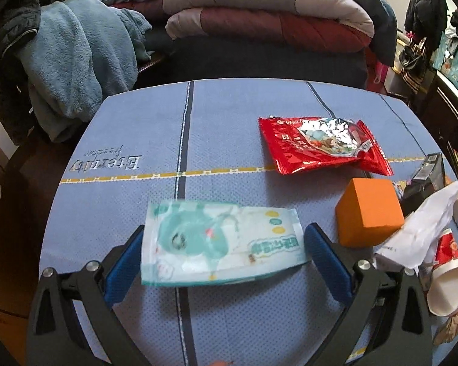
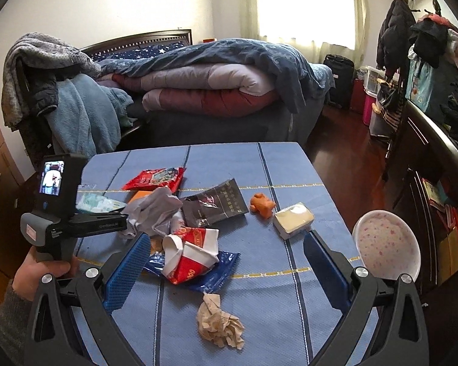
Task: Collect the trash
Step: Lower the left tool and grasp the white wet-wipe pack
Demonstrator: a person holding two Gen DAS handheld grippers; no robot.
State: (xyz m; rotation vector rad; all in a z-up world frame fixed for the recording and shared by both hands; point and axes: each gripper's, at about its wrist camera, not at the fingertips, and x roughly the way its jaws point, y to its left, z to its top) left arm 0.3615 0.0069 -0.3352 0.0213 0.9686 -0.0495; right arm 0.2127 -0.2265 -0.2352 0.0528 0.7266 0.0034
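Note:
My left gripper (image 1: 223,241) is open, its blue fingers on either side of a flat white-and-teal wipes packet (image 1: 216,244) lying on the blue tablecloth (image 1: 137,140). A red foil snack bag (image 1: 320,143) lies beyond it. The packet also shows in the right wrist view (image 2: 99,202) by the left gripper's body (image 2: 76,225). My right gripper (image 2: 226,250) is open above a crushed red-and-white paper cup (image 2: 192,256) on a blue wrapper (image 2: 216,277). A crumpled brown tissue (image 2: 219,323) lies nearer. White crumpled paper (image 2: 155,210), a dark pouch (image 2: 216,204) and the red bag (image 2: 155,178) lie behind.
An orange block (image 1: 368,213) stands right of the packet. An orange toy (image 2: 261,204), a small box (image 2: 293,219) and a pink-speckled bowl (image 2: 386,247) sit on the table's right side. A bed with piled quilts (image 2: 213,88) is behind; a dark cabinet (image 2: 427,183) stands at right.

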